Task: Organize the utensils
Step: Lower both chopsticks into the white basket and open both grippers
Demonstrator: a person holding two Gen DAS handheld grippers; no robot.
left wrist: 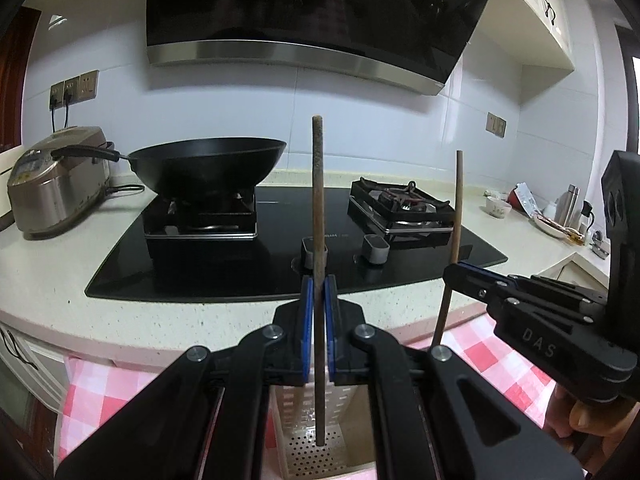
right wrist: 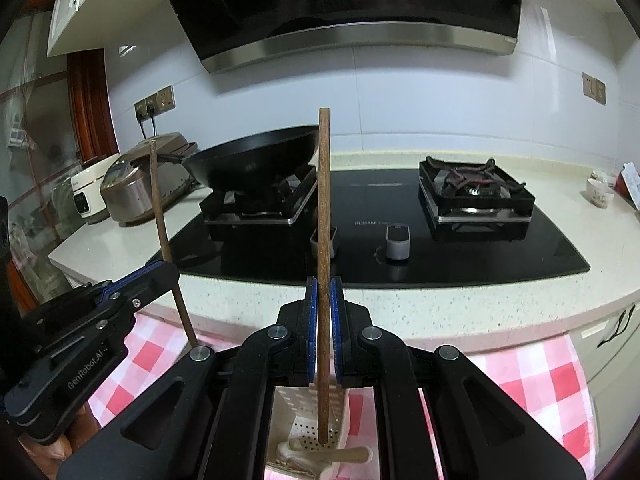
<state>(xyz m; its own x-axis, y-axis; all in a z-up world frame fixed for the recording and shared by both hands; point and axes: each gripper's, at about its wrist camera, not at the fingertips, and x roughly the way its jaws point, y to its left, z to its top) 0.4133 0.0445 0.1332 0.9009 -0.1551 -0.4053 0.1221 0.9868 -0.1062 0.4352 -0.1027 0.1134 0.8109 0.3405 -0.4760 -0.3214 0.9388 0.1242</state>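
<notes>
My left gripper [left wrist: 319,300] is shut on a dark wooden chopstick [left wrist: 318,208], held upright; its lower tip hangs inside a white perforated utensil holder [left wrist: 316,448] below. My right gripper [right wrist: 324,304] is shut on a second brown chopstick [right wrist: 324,208], also upright, its tip inside the same holder [right wrist: 308,432]. A pale wooden utensil [right wrist: 344,456] lies across the holder's front edge. Each gripper shows in the other's view: the right one [left wrist: 460,272] with its chopstick [left wrist: 454,240], the left one [right wrist: 160,272] with its chopstick [right wrist: 160,216].
A pink checked cloth [left wrist: 488,344] lies under the holder. Behind is a speckled counter [left wrist: 160,320] with a black gas hob [left wrist: 280,272], a black wok [left wrist: 208,164] on the left burner, a rice cooker [left wrist: 60,184] at left, and dishes and a flask [left wrist: 568,204] at right.
</notes>
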